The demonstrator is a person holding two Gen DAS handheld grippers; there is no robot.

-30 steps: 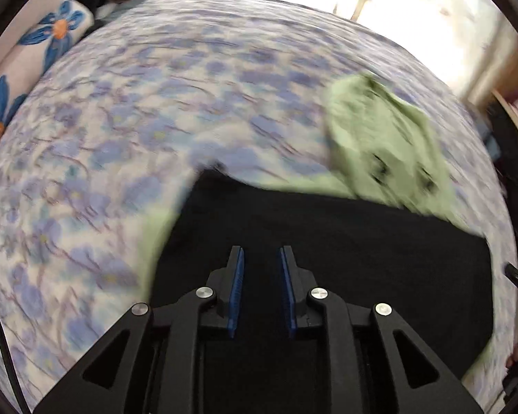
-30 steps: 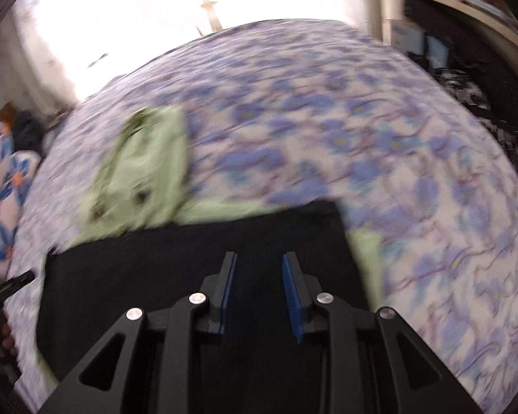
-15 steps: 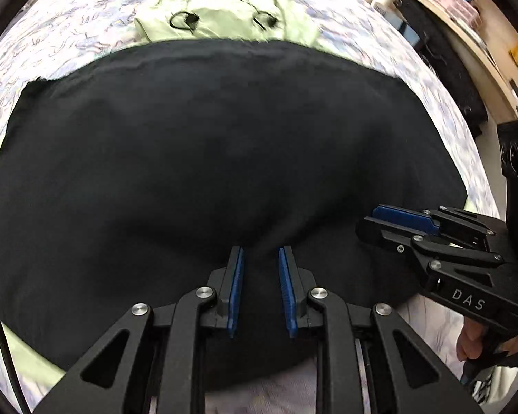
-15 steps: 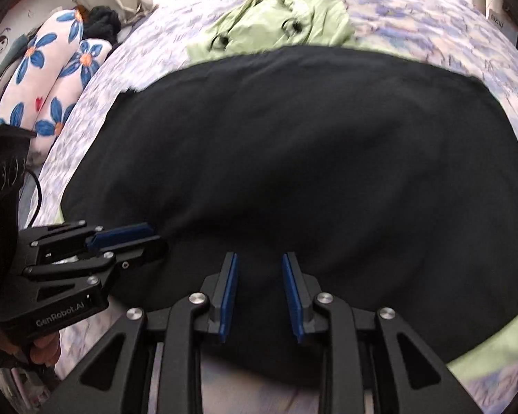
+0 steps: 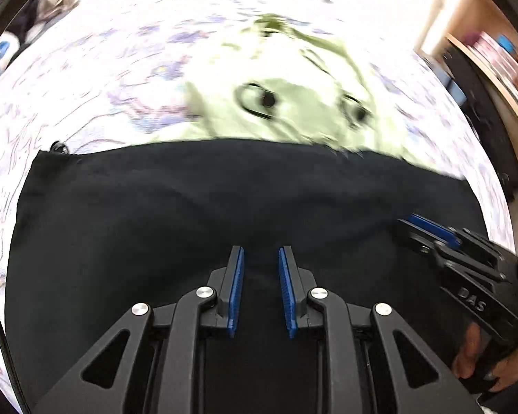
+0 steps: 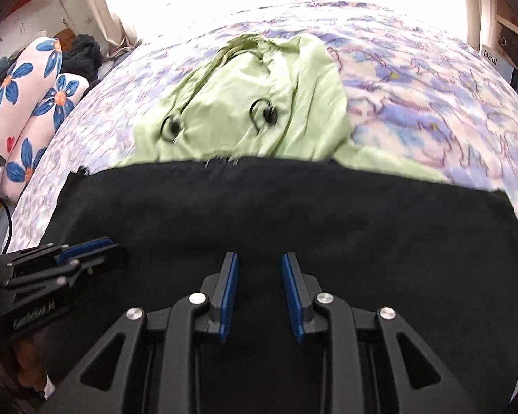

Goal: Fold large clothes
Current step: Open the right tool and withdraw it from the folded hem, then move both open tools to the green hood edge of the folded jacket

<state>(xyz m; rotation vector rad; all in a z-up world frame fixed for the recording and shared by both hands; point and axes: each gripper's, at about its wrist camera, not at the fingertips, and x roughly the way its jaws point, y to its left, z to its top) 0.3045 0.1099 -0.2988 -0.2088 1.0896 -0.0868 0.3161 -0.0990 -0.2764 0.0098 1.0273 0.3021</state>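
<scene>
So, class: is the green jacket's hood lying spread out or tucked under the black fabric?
Spread out. The green hood lies open on the floral bedsheet, both drawstring toggles showing, beyond the black fabric edge.

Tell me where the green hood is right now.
The green hood lies on the floral bedspread, upper centre in both wrist views, just beyond the far edge of the black fabric, which covers the garment's lower part.
</scene>
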